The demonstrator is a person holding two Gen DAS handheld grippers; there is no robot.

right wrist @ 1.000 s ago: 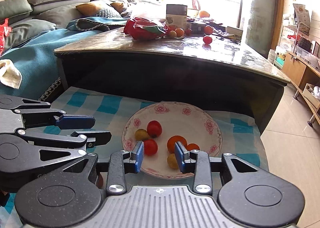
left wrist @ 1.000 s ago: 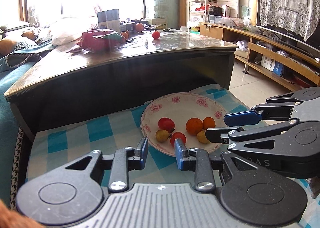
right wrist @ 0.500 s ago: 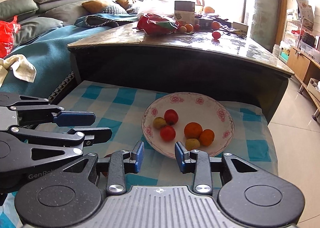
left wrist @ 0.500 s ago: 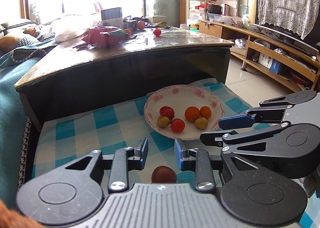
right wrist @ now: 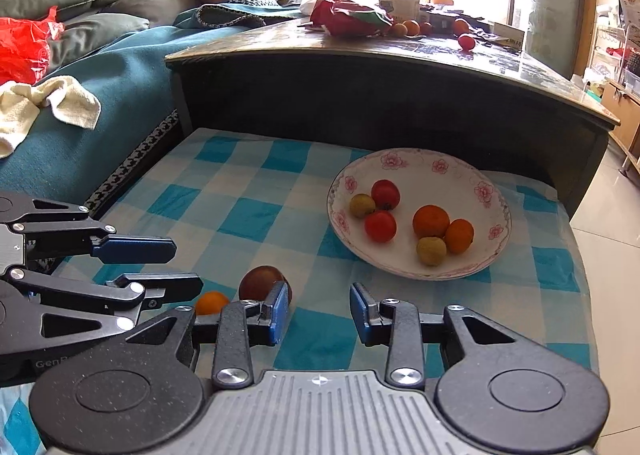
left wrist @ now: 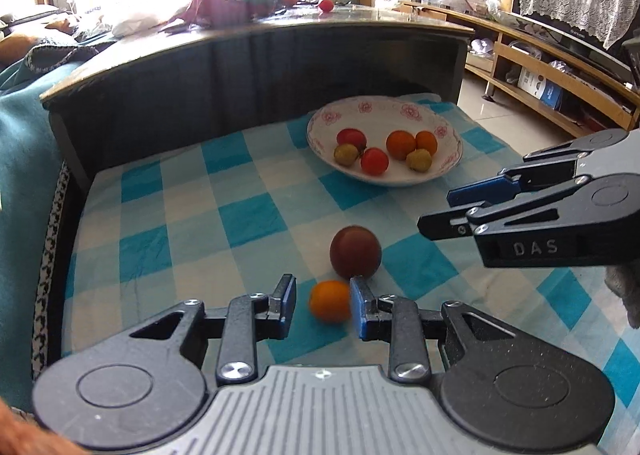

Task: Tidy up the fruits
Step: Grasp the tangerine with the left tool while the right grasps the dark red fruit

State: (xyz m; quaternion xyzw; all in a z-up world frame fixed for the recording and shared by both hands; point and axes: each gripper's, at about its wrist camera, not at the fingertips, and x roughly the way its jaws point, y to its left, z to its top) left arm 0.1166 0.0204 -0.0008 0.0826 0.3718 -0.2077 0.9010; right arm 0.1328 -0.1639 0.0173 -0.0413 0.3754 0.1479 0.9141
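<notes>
The left hand-held gripper (left wrist: 323, 307) is seen held low over the checked cloth (left wrist: 248, 215) near the front edge of the desk, its blue pads parted approx. one small fruit's width; a small orange fruit (left wrist: 330, 301) is framed between them, w/ the right pad at or just beside its skin, though actual contact can't be told, and nothing is clamped. A dark red-brown round fruit (left wrist: 355, 252) is seen lying just beyond, touching or nearly touching the orange one. The right hand-held gripper (right wrist: 319, 313) is held just beside these fruits on the right, jaws likewise parted and w/ nothing between them, only cloth; the brown fruit (right wrist: 262, 283) is partly hidden behind its left finger. Further back, toward the right rear corner of the desk, a white plate w/ pink flowers (left wrist: 400, 111) is set on the cloth, and six fruits are held in it: two red (left wrist: 375, 161), two orange (left wrist: 401, 144) and two yellow-green (left wrist: 419, 160), clustered near its front half. Behind the desk's rear edge a taller dark table (left wrist: 256, 67) is seen, w/ a red bag and more fruit on top. A teal sofa (right wrist: 100, 95) is seen along the left edge.
</notes>
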